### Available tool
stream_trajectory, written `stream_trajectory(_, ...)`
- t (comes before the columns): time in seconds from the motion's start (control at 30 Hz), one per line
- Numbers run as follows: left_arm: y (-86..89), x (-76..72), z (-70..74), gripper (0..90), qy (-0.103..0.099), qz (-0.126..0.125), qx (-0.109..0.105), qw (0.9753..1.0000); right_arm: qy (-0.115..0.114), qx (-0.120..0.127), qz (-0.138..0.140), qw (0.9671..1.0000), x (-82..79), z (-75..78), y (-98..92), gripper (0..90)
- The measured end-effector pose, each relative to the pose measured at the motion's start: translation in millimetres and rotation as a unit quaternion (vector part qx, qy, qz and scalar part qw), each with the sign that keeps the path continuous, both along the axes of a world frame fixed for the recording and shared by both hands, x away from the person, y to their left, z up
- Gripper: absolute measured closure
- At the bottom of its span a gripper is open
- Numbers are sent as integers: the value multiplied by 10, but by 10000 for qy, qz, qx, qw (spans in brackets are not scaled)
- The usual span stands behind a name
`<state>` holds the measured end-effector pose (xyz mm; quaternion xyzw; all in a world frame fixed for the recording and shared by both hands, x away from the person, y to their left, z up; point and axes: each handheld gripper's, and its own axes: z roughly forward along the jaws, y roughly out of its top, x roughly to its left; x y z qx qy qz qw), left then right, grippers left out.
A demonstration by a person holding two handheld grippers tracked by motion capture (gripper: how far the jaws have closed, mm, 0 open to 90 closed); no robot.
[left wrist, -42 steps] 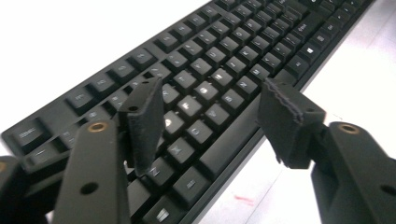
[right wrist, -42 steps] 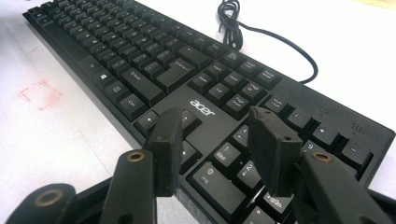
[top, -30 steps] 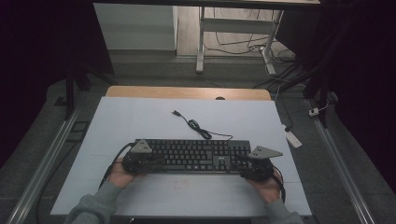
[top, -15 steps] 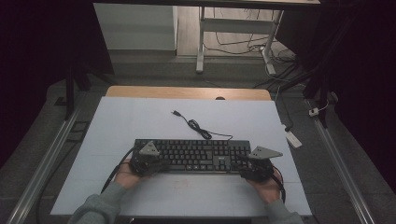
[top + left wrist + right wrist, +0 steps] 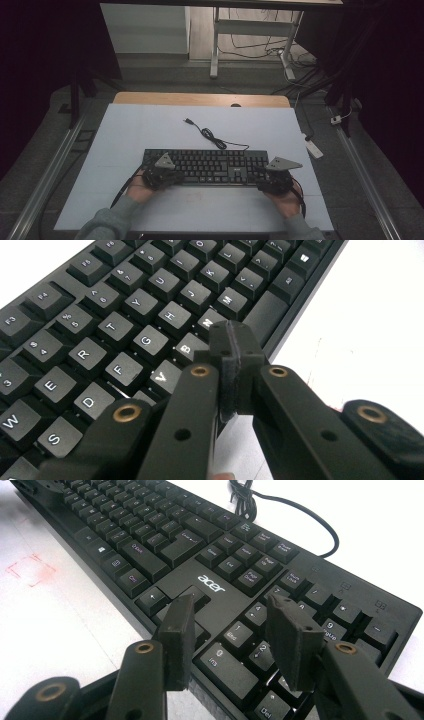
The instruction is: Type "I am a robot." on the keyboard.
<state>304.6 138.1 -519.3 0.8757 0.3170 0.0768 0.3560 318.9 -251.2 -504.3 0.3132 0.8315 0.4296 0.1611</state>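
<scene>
A black Acer keyboard (image 5: 210,165) lies across the near half of the white table top (image 5: 150,130). Its black cable (image 5: 212,136) curls away toward the back. My left gripper (image 5: 162,175) is over the keyboard's left part. In the left gripper view the left gripper (image 5: 232,347) is shut with nothing between its pads, tips just above the B and N keys of the keyboard (image 5: 100,315). My right gripper (image 5: 274,181) is at the keyboard's right end. In the right gripper view the right gripper (image 5: 231,611) is open over the arrow keys and number pad of the keyboard (image 5: 210,582).
A wooden strip (image 5: 200,98) edges the table's far side. Metal rails (image 5: 47,170) run along both sides. A white box (image 5: 314,148) lies on the floor at right, with desk legs (image 5: 215,45) and cables behind. Faint red marks (image 5: 30,570) are on the table near the keyboard's front.
My left gripper has slid right from the keyboard's left end to over the letter keys. The right gripper and the keyboard have stayed put.
</scene>
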Motion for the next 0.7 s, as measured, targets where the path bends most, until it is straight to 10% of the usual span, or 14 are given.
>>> stream_trajectory(0.5,-18,-11,-16,890,-83,26,76,9999,-9,-16,-14,10000,-3,6,-7,550)
stream_trajectory(0.7,81,-53,119,789,-325,184,-309,9988,-22,5,-25,10000,-8,13,-13,550)
